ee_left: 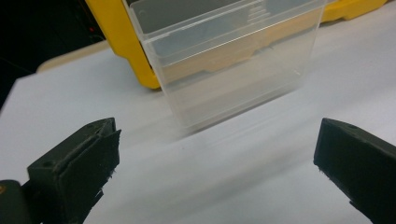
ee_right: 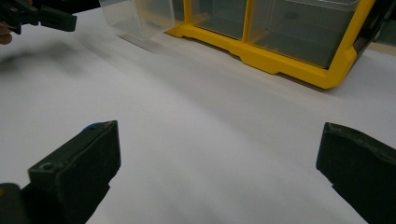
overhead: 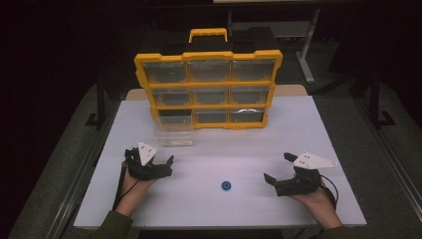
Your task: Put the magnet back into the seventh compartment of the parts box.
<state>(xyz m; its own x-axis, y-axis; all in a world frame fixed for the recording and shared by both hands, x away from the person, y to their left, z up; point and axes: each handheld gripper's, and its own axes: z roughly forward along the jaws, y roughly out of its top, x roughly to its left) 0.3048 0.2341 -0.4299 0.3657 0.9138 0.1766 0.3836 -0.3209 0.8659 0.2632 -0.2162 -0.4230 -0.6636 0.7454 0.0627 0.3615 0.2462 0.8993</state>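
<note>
I have the left gripper (overhead: 149,160) low over the near-left of the white table (overhead: 298,124), its jaws spread wide and pinching nothing; in the left gripper view the clear drawer (ee_left: 233,60) stands straight ahead of those jaws, apart from them, with bare table between. The drawer sits pulled out on the table, just in front of the bottom-left bay of the yellow organizer (overhead: 209,89), which stands upright at the far middle with its handle on top; I cannot tell whether the drawer touches the frame. My right gripper (overhead: 278,169) rests at the near-right, held in the hand (overhead: 318,201), jaws likewise spread and empty. The small blue disc (overhead: 226,185) lies flat on the table between the two grippers, nearer the right one and well apart from the drawer; in the right gripper view a sliver of blue peeks over the left jaw, and the organizer's lower bins lie far ahead.
</note>
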